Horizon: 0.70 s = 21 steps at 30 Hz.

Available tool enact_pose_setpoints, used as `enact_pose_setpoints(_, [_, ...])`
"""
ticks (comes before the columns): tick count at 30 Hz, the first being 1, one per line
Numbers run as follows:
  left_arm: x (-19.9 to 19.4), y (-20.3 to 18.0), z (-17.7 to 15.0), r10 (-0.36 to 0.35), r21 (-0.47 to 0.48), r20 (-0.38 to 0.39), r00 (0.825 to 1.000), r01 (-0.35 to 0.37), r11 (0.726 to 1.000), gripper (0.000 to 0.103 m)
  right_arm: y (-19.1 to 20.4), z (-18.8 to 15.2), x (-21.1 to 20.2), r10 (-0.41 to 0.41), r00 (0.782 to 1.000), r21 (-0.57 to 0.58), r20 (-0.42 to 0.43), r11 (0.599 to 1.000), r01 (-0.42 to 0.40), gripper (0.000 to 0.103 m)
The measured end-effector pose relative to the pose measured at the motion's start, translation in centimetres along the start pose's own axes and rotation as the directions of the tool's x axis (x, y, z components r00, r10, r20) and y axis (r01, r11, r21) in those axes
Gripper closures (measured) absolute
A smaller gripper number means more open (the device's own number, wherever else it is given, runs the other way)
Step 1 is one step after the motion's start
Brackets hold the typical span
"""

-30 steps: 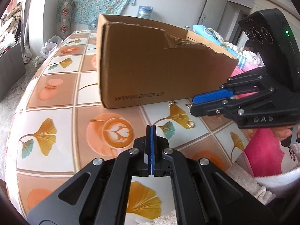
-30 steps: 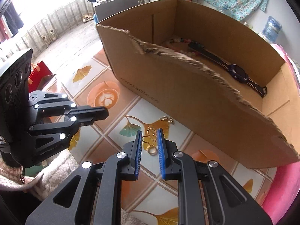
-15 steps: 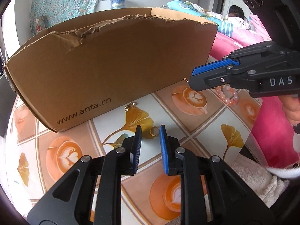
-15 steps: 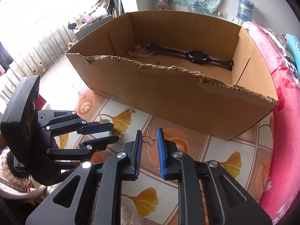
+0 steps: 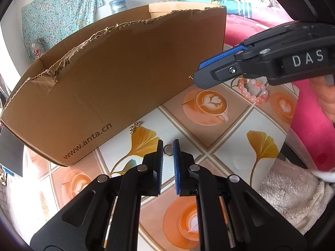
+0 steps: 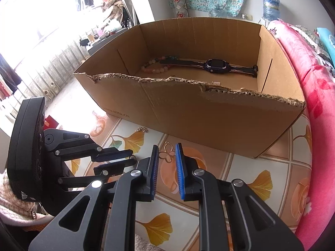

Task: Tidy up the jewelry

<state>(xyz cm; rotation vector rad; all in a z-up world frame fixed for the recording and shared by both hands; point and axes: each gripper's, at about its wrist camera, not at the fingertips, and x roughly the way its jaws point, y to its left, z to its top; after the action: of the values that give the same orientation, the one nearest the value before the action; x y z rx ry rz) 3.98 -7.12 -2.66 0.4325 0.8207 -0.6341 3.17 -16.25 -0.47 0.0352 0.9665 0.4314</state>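
Observation:
A small gold ring lies on the tiled table, just in front of the box. My left gripper has the ring between its fingertips; its jaws are closing and a sliver of gap still shows on each side. My right gripper is shut on a gold butterfly-shaped piece, held above the table before the torn cardboard box. In the left wrist view the right gripper hangs to the right of the box front. The left gripper sits low, left of the right one.
Inside the box lie a dark watch, a bead bracelet and a small gold bit. A pink bead bracelet and a gold chain lie on the table. A pink blanket borders the right side.
The left jaws went from shut to apart, and now stand narrower around the ring. Both grippers swung along the box front, and the right one carried the butterfly piece with it.

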Motion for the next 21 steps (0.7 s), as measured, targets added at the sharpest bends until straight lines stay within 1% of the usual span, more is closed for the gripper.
enact_pose_setpoints(2, [-0.1,0.0,0.1,-0.007,-0.007,-0.002,1.000,0.007,1.000,0.100,0.0,-0.1,0.0,0.003,1.000,-0.002,0.003,1.000,-0.003,0.087])
enact_pose_setpoints(6, [-0.4,0.3,-0.1,-0.013,-0.031,0.000,1.000,0.013,0.999,0.100,0.2,-0.2,-0.6,-0.001,1.000,-0.007,0.015,1.000,0.001,0.087])
enact_pose_setpoints(11, [-1.3,0.6,-0.5,-0.014,-0.066,0.030,0.999,0.016,0.998,0.100,0.4,-0.4,-1.6,-0.014,0.999,-0.004,0.031,1.000,0.014,0.087])
enact_pose_setpoints(14, [-1.4,1.0,-0.5,-0.016,-0.079,0.033,0.999,0.019,0.997,0.101,0.6,-0.5,-1.8,-0.017,0.999,-0.001,0.037,1.000,0.017,0.087])
enact_pose_setpoints(17, [-1.6,0.9,-1.0,-0.009,-0.053,0.026,1.000,0.011,0.999,0.101,0.9,-0.5,-1.9,-0.017,0.999,0.001,0.041,1.000,0.017,0.087])
enact_pose_setpoints(19, [-1.3,0.7,-1.0,0.007,-0.024,0.008,1.000,-0.007,1.000,0.101,1.1,-0.5,-1.8,-0.014,0.999,0.002,0.040,1.000,0.014,0.087])
enact_pose_setpoints(21, [-1.1,0.5,-1.3,0.004,-0.010,-0.010,1.000,-0.004,1.000,0.101,1.1,-0.4,-1.7,-0.012,0.999,0.001,0.039,1.000,0.012,0.087])
